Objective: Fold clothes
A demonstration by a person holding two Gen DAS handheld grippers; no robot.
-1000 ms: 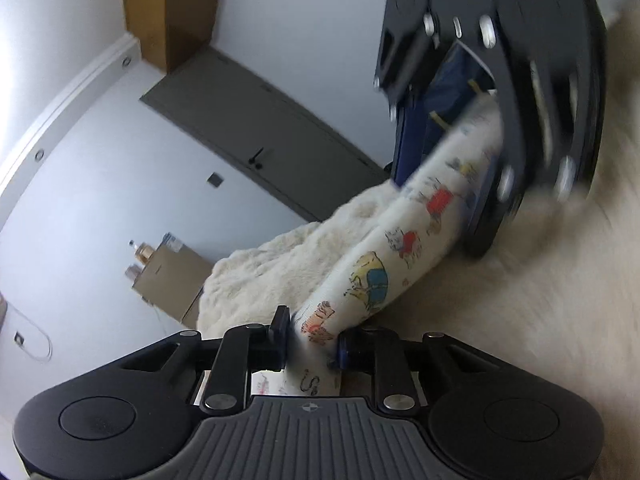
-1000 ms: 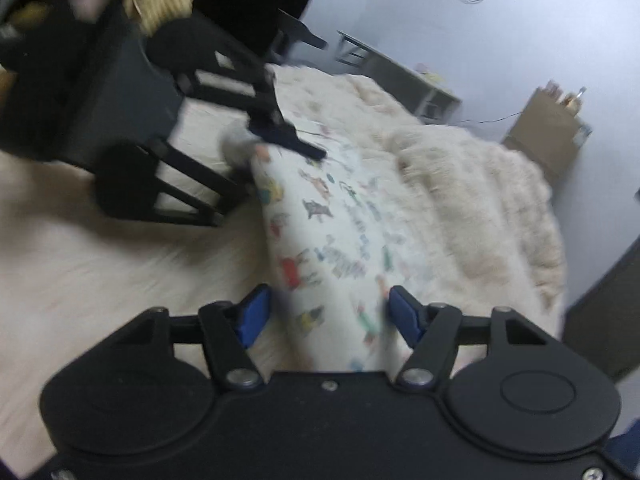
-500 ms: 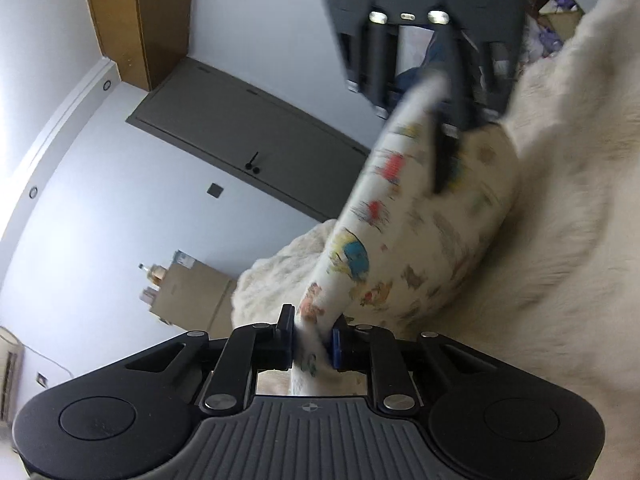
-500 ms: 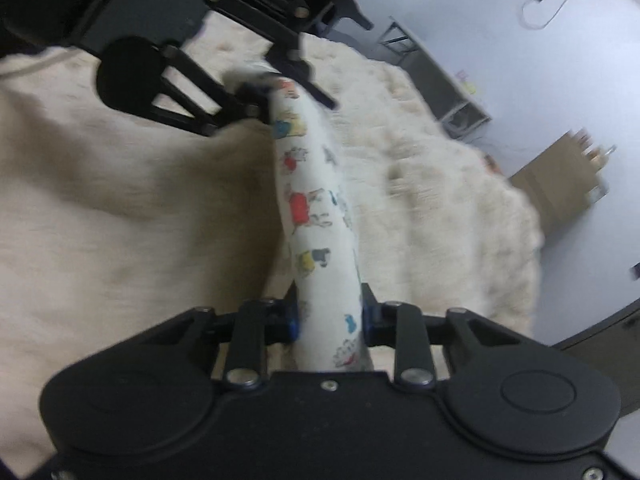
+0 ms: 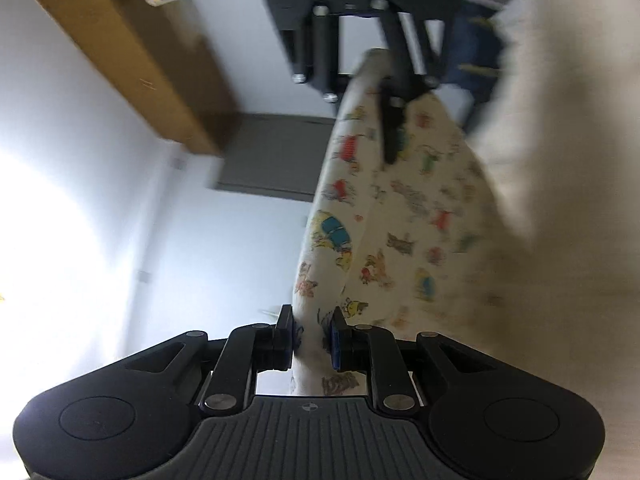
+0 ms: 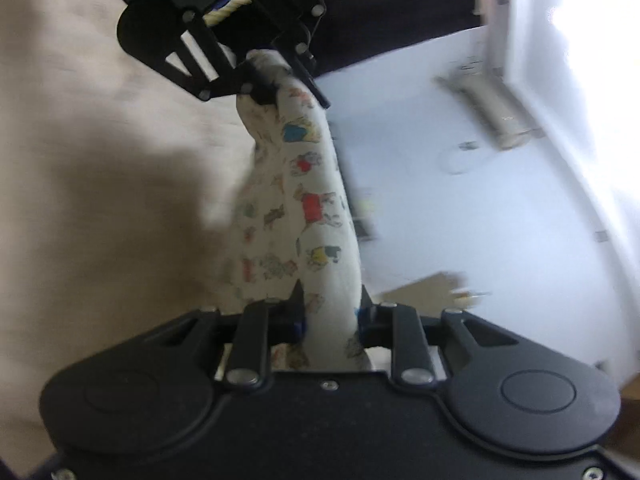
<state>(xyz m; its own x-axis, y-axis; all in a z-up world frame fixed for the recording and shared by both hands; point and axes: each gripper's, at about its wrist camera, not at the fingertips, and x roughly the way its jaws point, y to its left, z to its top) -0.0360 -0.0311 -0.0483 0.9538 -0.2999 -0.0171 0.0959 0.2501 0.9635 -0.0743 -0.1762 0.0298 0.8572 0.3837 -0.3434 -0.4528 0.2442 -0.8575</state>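
Cloth held up between two grippers, above the blanket.

Left gripper [image 5: 311, 334] and right gripper [image 6: 330, 314] each pinch an end of the printed cloth [image 5: 400, 208], stretched taut and lifted off the cream blanket [image 6: 100, 184]. Folds so far can't be judged; laying it flat likely remains.

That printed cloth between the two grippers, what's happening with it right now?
A person is folding a printed garment with two handheld grippers over a cream fuzzy blanket. The left gripper is shut on one end and the right gripper is shut on the other, so the fabric is stretched between them, with part of it hanging toward the blanket. Both views are blurred by motion.
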